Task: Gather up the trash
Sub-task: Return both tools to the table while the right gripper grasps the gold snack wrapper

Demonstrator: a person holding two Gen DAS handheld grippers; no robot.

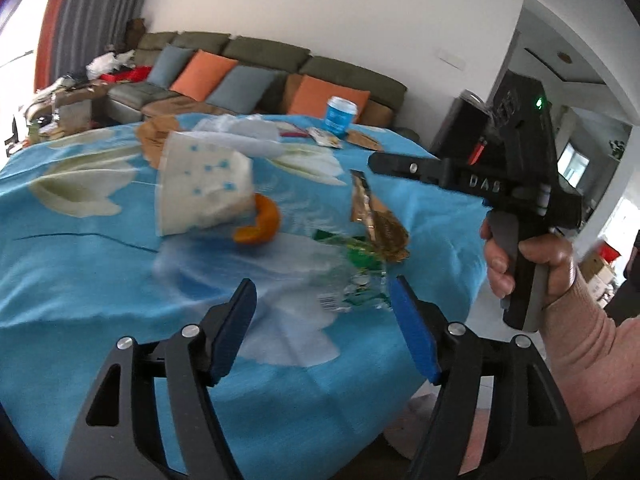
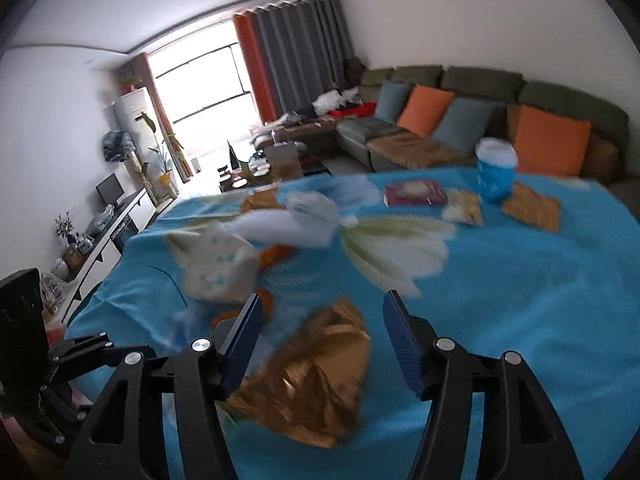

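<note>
Both the left gripper and the right gripper have wide, empty fingers, so the crinkly gold wrapper could slip away if pinched crooked.

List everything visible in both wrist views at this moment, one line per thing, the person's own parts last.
tablecloth: 1, blue with white flowers, covers table
paper cup: 1, blue and white, far edge
tissue pack: 1, white with blue dots, centre
orange peel: at least 1, orange, beside tissue pack
clear plastic wrapper: 1, green print, near left gripper
gold wrapper: 1, gold, below right gripper
red packet: 1, dark red, far side
sofa: 1, olive, orange and grey-blue cushions, behind table
left gripper: black, blue pads, jaws open, empty
right gripper: same, jaws open, empty
hand: 1, holds right gripper
</note>
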